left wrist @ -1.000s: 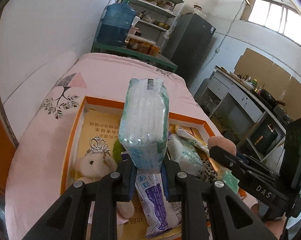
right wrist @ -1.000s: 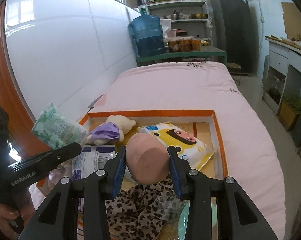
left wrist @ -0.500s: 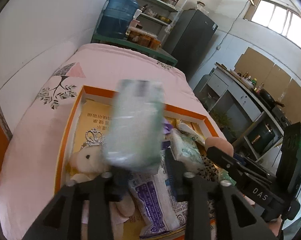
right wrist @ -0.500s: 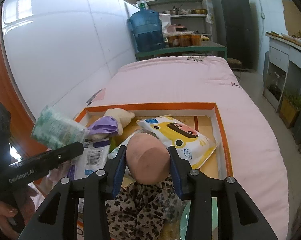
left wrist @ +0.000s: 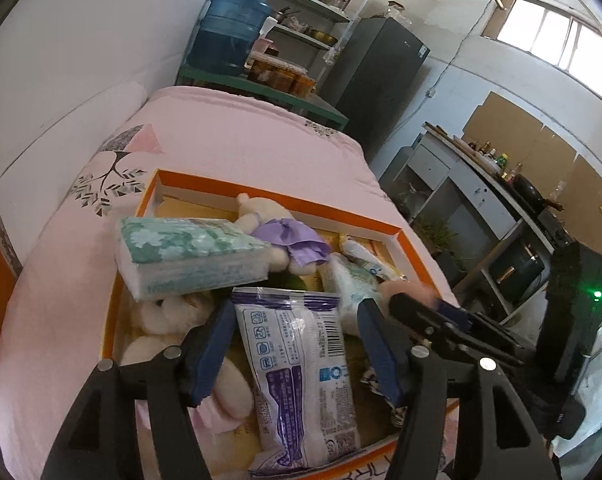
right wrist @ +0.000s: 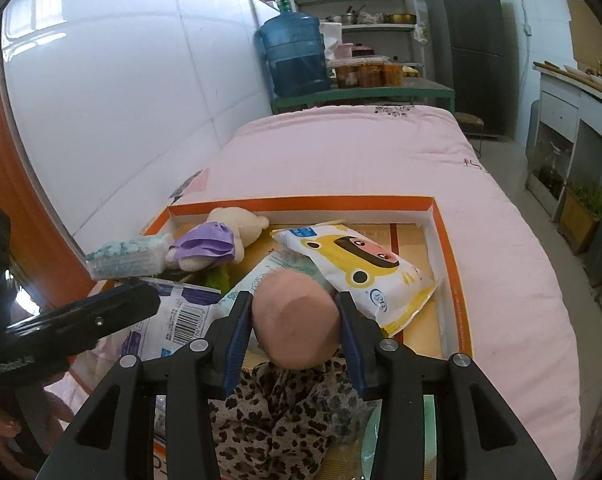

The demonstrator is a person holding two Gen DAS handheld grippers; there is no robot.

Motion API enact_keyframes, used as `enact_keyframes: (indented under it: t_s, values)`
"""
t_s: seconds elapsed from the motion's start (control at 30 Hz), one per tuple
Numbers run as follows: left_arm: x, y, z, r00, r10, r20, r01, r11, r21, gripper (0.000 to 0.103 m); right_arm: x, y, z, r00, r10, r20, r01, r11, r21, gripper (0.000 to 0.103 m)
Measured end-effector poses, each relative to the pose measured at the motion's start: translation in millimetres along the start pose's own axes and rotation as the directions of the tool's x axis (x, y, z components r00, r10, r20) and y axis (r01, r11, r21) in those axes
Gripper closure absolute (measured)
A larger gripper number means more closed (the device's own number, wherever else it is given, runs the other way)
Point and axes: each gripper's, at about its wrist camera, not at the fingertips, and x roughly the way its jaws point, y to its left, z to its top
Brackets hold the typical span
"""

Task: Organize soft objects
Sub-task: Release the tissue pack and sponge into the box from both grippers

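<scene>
Left gripper (left wrist: 297, 348) jaws opening, tissue pack (left wrist: 191, 258) dropped in the tray (left wrist: 301, 204); right gripper (right wrist: 295, 324) clamps the doll (right wrist: 297, 320), probably next to place.

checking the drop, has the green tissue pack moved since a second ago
Yes. The green tissue pack has left the opening left gripper and lies flat over the orange box left rim, on the toys.

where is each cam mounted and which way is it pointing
Left wrist: on the left gripper, jaws opening, angled down at the orange tray; the right gripper's side shows.
Right wrist: on the right gripper, clamping a pink ball above that tray; the left gripper's finger shows.
Shared: tissue pack, purple-dressed plush.
</scene>
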Motion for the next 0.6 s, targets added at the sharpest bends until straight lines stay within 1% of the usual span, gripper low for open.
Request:
enact_keyframes:
  t_s: [0.03, 0.1, 0.13, 0.23, 0.37, 0.4, 0.5, 0.6]
  values:
    - [-2, -1, 0, 1.000, -0.004, 0.002, 0.004, 1.000, 0.001, 0.040, 0, 1, 0, 1.000, -0.002, -0.002, 0.002, 1.000, -0.003, 0.058]
    - [-6, -5, -1, 1.000, -0.010, 0.005, 0.010, 1.000, 0.007, 0.040, 1, 2, -1, 1.000, -0.012, -0.005, 0.012, 1.000, -0.013, 0.046]
    - [-7, -6, -1, 1.000, -0.012, 0.008, 0.012, 1.000, 0.010, 0.040, 2, 3, -2, 1.000, -0.018, -0.007, 0.017, 1.000, -0.019, 0.045]
    - [-15, -11, -2, 0.999, -0.023, 0.026, 0.022, 1.000, 0.022, 0.040, 2, 5, -3, 0.999, -0.032, -0.005, 0.032, 0.999, -0.035, 0.044]
    - [-24, -22, -2, 0.998, -0.017, 0.057, 0.014, 0.998, 0.058, 0.040, -1, 7, -5, 0.999, -0.041, 0.009, 0.041, 0.998, -0.047, 0.043]
    - [-25, -24, -2, 0.998, -0.014, 0.062, 0.010, 0.998, 0.068, 0.039, -1, 7, -5, 0.999, -0.043, 0.014, 0.043, 0.998, -0.047, 0.043]
    - [-30, -30, -2, 0.996, -0.004, 0.087, -0.005, 0.995, 0.098, 0.032, -6, 7, -4, 0.998, -0.056, 0.035, 0.058, 0.997, -0.047, 0.043]
    - [-35, -36, -2, 0.993, 0.019, 0.116, -0.034, 0.991, 0.127, 0.031, -12, 6, -4, 0.996, -0.068, 0.060, 0.071, 0.996, -0.044, 0.043]
